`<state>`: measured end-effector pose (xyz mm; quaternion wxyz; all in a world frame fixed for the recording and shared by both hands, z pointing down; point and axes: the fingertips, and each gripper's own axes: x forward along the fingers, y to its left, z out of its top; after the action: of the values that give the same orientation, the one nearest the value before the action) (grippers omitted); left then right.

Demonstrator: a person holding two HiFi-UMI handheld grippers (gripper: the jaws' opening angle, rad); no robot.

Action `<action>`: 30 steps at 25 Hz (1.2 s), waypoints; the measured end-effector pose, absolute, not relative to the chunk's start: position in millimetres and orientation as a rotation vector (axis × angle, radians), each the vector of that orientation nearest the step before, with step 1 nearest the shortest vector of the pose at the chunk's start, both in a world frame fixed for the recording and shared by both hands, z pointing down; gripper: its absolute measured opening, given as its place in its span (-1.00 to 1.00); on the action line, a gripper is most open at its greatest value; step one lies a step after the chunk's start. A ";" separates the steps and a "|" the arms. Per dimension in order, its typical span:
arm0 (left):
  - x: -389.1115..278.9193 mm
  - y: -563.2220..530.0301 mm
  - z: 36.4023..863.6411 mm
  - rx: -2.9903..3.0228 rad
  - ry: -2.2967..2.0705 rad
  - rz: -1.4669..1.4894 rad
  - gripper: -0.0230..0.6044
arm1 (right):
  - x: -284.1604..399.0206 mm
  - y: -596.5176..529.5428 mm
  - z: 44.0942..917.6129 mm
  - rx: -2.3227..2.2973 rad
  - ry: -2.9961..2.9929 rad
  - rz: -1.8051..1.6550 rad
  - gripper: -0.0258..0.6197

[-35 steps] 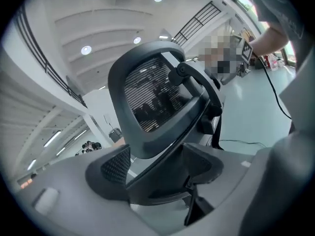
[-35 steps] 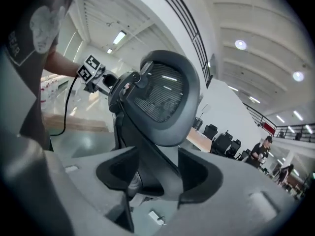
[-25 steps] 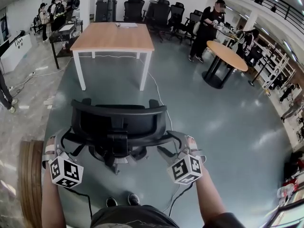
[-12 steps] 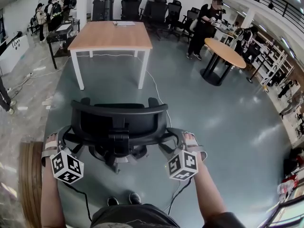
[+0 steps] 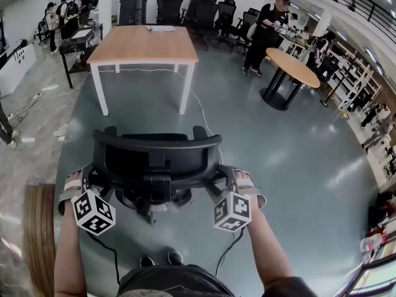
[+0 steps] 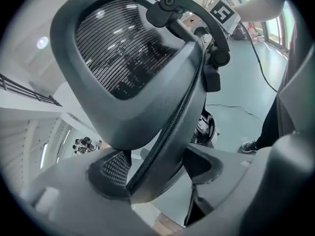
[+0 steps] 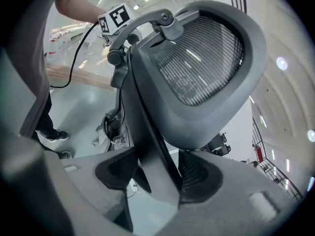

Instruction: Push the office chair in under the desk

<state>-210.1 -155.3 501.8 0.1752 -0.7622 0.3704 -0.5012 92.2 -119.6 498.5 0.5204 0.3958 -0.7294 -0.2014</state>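
Black mesh-backed office chair (image 5: 154,159) on open grey floor, backrest toward the camera wearer, well apart from the wooden desk (image 5: 145,45) ahead and not under it. Held at both sides of the backrest: left gripper (image 5: 86,179) with jaws closed on the left rim of the frame, right gripper (image 5: 230,179) with jaws pinching the right rim between them. Just below the chair's base, the wearer's shoes (image 5: 175,258) (only the toes showing) and forearms reaching forward to either side. Beyond the chair, a white cable (image 5: 201,113) trailing across the floor from near the desk's legs. Farther out, a round table (image 5: 296,70) to the right with a person in black (image 5: 269,30) standing just beside it, a row of dark chairs (image 5: 204,11) along the back wall, and a cluster of people (image 5: 68,11) at far left.
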 end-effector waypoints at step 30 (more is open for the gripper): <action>-176.3 -242.9 500.6 -2.149 1.172 -1.501 0.20 | 127.0 -218.7 495.7 0.968 -1.674 -0.448 -0.16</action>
<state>-176.3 -242.9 500.6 0.1347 -0.7416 0.4045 -0.5180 127.0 -218.7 495.7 0.5466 0.4083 -0.7062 -0.1891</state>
